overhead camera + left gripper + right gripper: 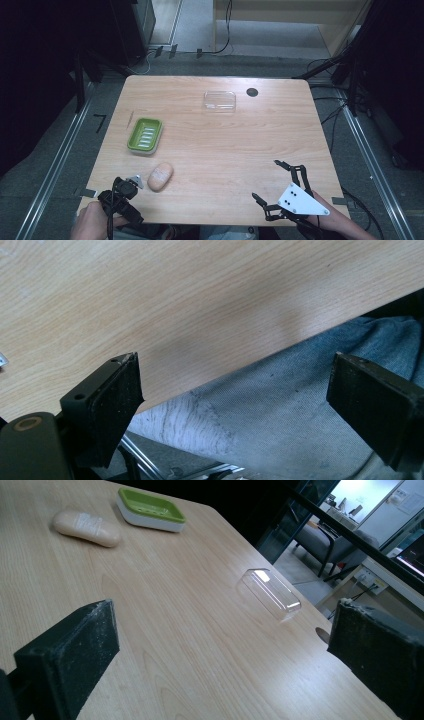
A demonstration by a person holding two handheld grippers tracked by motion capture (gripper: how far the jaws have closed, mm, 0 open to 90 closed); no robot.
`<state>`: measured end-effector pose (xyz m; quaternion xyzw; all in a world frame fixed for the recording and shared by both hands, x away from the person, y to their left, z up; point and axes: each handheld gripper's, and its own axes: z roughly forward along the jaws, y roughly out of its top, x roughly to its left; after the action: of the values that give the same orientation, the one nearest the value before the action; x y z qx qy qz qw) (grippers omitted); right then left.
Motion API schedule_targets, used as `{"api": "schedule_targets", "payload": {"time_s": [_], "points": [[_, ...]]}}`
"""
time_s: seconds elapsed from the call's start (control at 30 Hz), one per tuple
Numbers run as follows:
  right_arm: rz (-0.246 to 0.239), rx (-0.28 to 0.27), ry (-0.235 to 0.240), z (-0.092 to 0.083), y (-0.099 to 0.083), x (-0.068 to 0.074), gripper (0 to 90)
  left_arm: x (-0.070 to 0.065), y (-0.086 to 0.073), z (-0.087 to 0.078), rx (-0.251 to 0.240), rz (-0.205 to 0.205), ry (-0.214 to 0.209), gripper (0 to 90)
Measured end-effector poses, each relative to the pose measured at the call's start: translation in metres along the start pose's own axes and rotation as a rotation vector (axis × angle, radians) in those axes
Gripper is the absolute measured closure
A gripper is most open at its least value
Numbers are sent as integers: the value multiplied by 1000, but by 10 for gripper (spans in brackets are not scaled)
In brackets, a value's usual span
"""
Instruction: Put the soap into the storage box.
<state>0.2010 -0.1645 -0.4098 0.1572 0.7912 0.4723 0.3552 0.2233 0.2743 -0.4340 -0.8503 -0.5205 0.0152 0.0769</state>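
Soap (160, 176) lies bare on the wooden table (215, 150), near the front edge, just beside the left gripper (134, 182) and a little in front of the green soap dish (145, 135). The clear lid (219, 100) sits well apart at the far side, next to a small dark hole (252, 92) in the tabletop. Both grippers are spread wide and hold nothing: the left one hangs over the table's front edge, its own view looking past its jaws at wood and at the person's trouser leg (280, 415), while the right gripper (267, 180) hovers near the front right corner, its view looking across the table toward the lid and, farther off, the soap and dish.

Risks, as I judge them: the soap is rounded and likely slick, so a pinch taken off-centre or too near one end may squirt it out sideways, and with the edge so close it could slide off onto the lap below. The left gripper points down and away from the soap, so a hurried swing round could knock it before the jaws straddle it. A loose drop into the shallow, light-looking dish might shove that dish along the table
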Motion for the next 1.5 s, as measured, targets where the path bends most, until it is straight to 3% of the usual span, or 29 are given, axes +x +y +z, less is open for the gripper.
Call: {"api": "schedule_targets", "payload": {"time_s": [0.8, 0.9, 1.5], "points": [[-1, 10, 3, 2, 1, 1, 0, -8, 5, -7, -32, 40, -10, 83], [-6, 11, 4, 2, 1, 1, 0, -9, 9, -15, -60, 41, -22, 82], [-4, 6, 4, 3, 1, 1, 0, -12, 32, -28, -91, 62, -20, 77]]}}
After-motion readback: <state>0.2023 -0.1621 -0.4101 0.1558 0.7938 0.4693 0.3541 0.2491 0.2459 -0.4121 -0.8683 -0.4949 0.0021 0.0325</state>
